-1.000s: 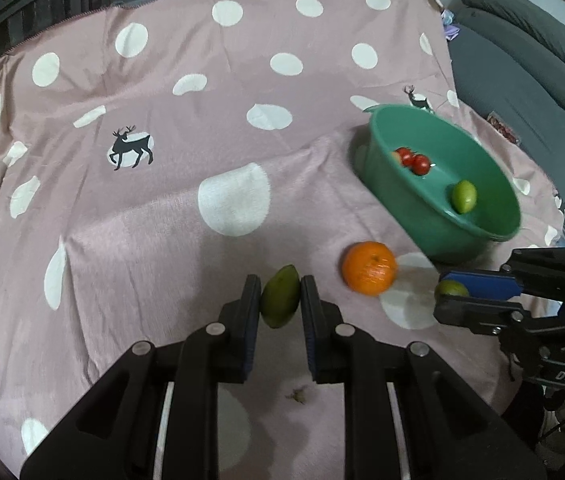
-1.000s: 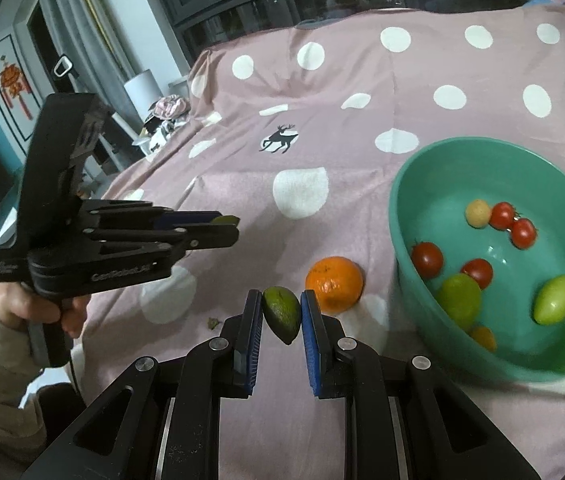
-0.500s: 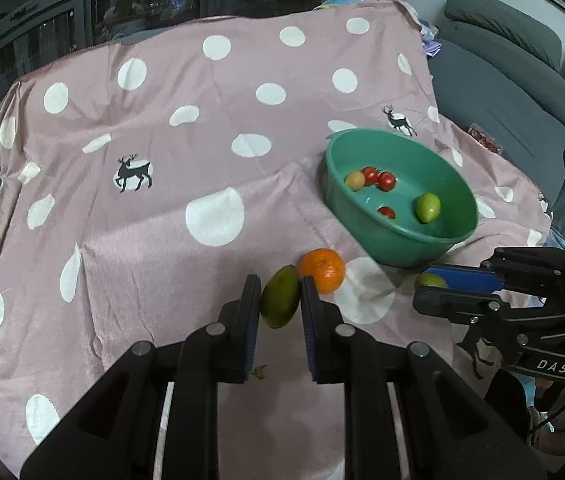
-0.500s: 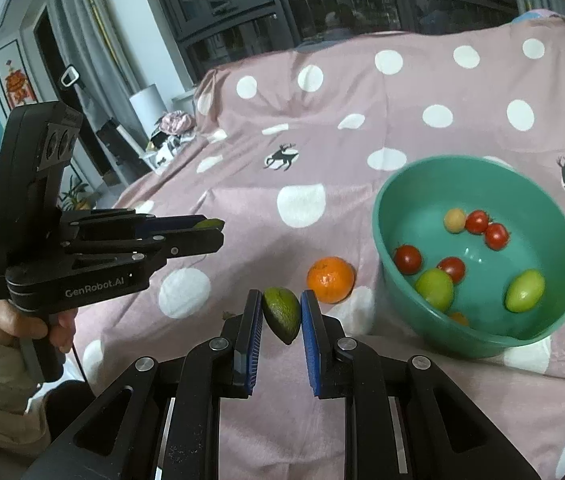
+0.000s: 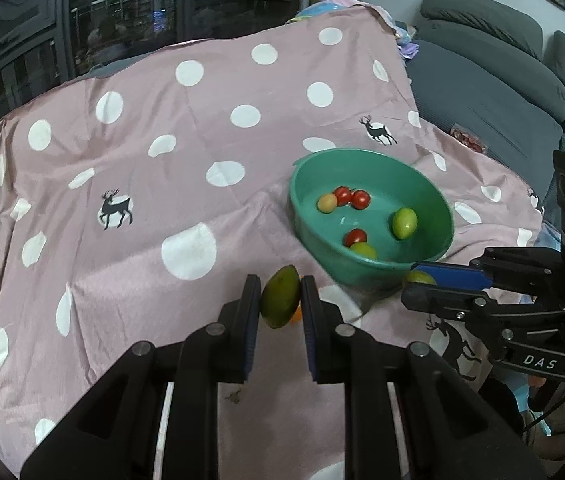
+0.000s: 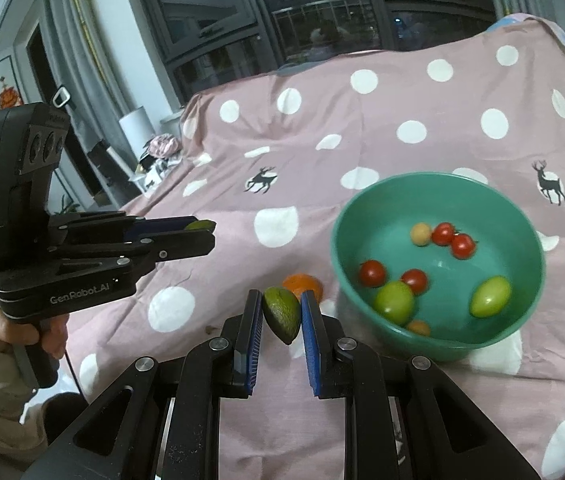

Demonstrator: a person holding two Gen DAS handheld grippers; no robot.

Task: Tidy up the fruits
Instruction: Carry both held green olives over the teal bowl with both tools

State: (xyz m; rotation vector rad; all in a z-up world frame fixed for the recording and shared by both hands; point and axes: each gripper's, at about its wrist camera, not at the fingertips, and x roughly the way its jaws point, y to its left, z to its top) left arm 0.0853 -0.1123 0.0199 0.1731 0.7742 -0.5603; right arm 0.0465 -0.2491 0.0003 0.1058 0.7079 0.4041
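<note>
- The left gripper clamps a dark green mango-like fruit between its blue pads, low in the centre of the left wrist view, lifted clear of the cloth.
- The right gripper pinches a second green fruit (one end pointed, tilted between the pads) low in the centre of the right wrist view.
- An orange lies on the cloth just behind that fruit, beside the bowl's left wall.
- The teal bowl sits right of centre on the cloth; inside it are cherry tomatoes, a pale yellowish small fruit and two light green fruits.
- A pink tablecloth with white dots and deer prints covers the whole surface.
- At the left edge of the right wrist view, a hand in a beige sleeve grips the other tool's handle.
- A grey sofa fills the upper right of the left wrist view.
</note>
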